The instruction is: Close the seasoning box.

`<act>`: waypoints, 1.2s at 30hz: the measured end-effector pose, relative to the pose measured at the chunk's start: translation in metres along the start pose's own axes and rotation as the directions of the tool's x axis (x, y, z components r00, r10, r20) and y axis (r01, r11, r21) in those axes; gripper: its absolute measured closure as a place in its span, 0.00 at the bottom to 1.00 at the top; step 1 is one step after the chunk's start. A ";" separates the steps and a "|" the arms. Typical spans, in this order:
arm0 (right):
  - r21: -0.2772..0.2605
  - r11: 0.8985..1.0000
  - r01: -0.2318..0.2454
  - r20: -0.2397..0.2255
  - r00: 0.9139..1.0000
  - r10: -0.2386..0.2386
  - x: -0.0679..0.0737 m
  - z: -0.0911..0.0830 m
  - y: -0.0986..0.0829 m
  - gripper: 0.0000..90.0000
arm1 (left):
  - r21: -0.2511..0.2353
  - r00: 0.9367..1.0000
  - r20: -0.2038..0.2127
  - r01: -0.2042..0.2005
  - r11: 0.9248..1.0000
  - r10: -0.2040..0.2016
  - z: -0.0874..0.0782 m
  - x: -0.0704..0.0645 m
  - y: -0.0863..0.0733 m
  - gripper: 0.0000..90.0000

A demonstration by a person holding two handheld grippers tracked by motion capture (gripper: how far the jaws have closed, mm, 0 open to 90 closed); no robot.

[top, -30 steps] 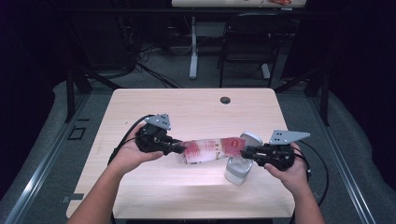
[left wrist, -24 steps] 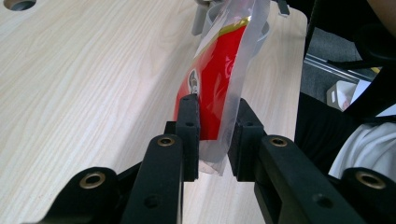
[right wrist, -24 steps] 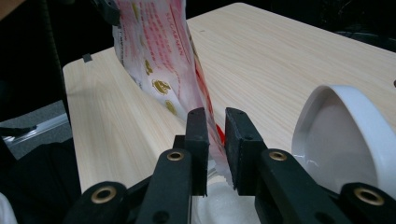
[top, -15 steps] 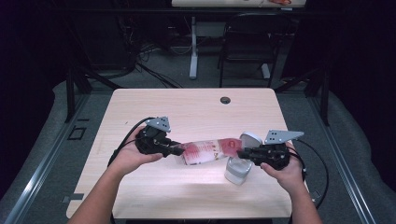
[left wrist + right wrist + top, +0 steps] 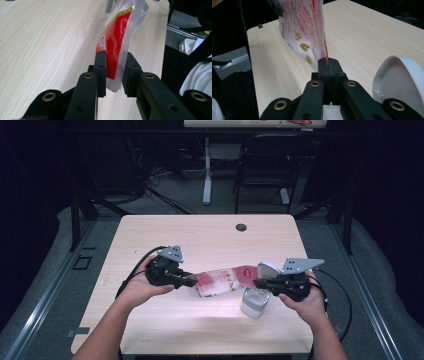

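both jaws pinch the pouch [image 5: 222, 281] ends, left gripper [image 5: 186, 281] and right gripper [image 5: 260, 282] facing inward above the table [image 5: 200, 240].

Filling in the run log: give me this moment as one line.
left gripper: shut on pouch | right gripper: shut on pouch's other end | pouch: off the table, above jar | lid: beside right gripper

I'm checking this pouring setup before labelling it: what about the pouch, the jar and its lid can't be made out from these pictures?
- Pouch print: too small in the high view, sharply angled in the right gripper view.
- Pouch's top end: cut off by the upper edge in both gripper views.
- Jar contents: blurred in the high view, partly behind the right gripper.
- White lid: cut by the right edge.
- Left gripper grip: one pad's contact unclear.
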State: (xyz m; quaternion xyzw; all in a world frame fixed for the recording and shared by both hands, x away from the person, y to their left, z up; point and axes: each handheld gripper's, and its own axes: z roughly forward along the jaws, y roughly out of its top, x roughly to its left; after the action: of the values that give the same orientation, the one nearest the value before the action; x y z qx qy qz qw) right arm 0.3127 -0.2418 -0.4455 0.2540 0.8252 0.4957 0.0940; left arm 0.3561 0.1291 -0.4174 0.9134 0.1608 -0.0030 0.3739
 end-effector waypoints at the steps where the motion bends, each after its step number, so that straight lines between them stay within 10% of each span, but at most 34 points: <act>1: 0.010 1.000 0.006 -0.004 1.000 -0.006 0.000 -0.001 0.002 1.00 | -0.002 1.000 0.001 0.001 1.000 -0.001 0.000 0.000 0.000 0.85; 36: 0.181 0.973 0.145 0.004 0.989 -0.148 0.019 0.015 0.046 1.00 | -0.051 0.999 -0.038 0.018 0.999 -0.020 0.007 0.002 -0.044 0.84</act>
State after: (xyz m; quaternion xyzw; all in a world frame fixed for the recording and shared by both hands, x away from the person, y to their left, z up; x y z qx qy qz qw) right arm 0.3177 -0.2028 -0.4113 0.2042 0.8823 0.4084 0.1140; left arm 0.3457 0.1540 -0.4529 0.9019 0.1767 0.0151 0.3938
